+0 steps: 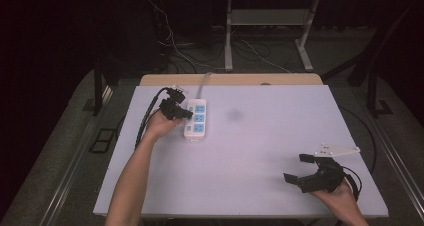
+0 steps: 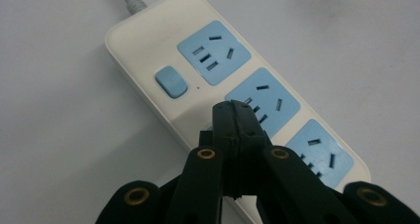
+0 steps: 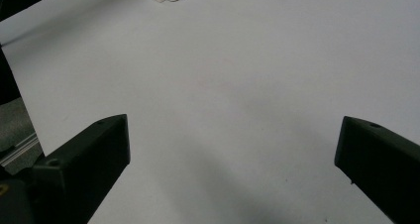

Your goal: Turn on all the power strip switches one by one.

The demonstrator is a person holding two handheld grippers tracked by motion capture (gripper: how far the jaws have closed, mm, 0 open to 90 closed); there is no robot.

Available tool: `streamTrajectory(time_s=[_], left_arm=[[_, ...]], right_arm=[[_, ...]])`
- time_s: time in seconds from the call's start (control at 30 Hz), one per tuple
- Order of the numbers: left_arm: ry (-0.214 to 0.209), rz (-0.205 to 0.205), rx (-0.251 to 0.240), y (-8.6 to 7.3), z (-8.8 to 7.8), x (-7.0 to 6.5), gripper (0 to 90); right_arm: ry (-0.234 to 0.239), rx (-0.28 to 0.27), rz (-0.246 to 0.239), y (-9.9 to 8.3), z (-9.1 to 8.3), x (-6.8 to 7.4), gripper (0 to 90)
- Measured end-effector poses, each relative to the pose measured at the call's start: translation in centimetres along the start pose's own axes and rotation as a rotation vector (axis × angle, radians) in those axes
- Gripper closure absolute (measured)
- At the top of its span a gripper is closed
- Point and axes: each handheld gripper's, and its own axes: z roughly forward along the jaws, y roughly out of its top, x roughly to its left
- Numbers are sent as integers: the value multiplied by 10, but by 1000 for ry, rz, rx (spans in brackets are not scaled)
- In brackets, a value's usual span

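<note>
At the far left of the white surface point(image 1: 260, 151), the left tool point(image 2: 236, 116) hovers with its jaws pressed together on nothing, tips over the power strip point(image 2: 163, 45) near its blue switch point(image 2: 171, 81). The strip looks rigid, light and smooth; press from above. The right tool point(image 1: 300, 169), jaws spread wide and empty, rests well apart.

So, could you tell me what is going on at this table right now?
A person holds a gripper in each hand over a white table. The left gripper, its jaws shut with nothing between them, is at the power strip, its tip over the strip's face near the middle socket and short of the blue switch. The right gripper sits at the near right corner, jaws open and empty, well away from the strip.
</note>
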Motion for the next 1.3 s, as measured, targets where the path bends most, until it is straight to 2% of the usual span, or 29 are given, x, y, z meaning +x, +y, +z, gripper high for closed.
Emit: streamTrajectory(time_s=[0.07, 0.27, 0.37, 0.5, 0.63, 0.77, 0.87, 1.0, 1.13, 1.3], left_arm=[[-12, 1, 6, 0, 1, -1, 896], [8, 13, 10, 0, 0, 0, 896], [4, -11, 2, -2, -1, 3, 897], [5, -7, 10, -1, 0, 2, 898], [-5, -20, 16, 0, 3, 0, 900], [3, -30, 26, 1, 4, 1, 900], [-14, -55, 19, 0, 4, 3, 900], [-13, -51, 20, 0, 3, 3, 900], [11, -25, 32, 2, 3, -1, 900], [23, -28, 5, -2, 3, -3, 898]], right_arm=[[0, 3, -3, 0, 0, 1, 6], [2, 0, -4, -1, -1, 1, 6], [5, 2, -7, -1, 0, 0, 6], [6, 8, -9, -1, 1, 2, 6], [6, 4, -13, -1, 0, 2, 6], [7, 0, -15, -1, -1, 3, 6], [8, -1, -19, -1, -1, 3, 6], [8, -3, -21, -1, -2, 3, 6], [5, -4, -15, -1, -2, 1, 6], [4, -4, -12, -1, -2, 2, 6]])
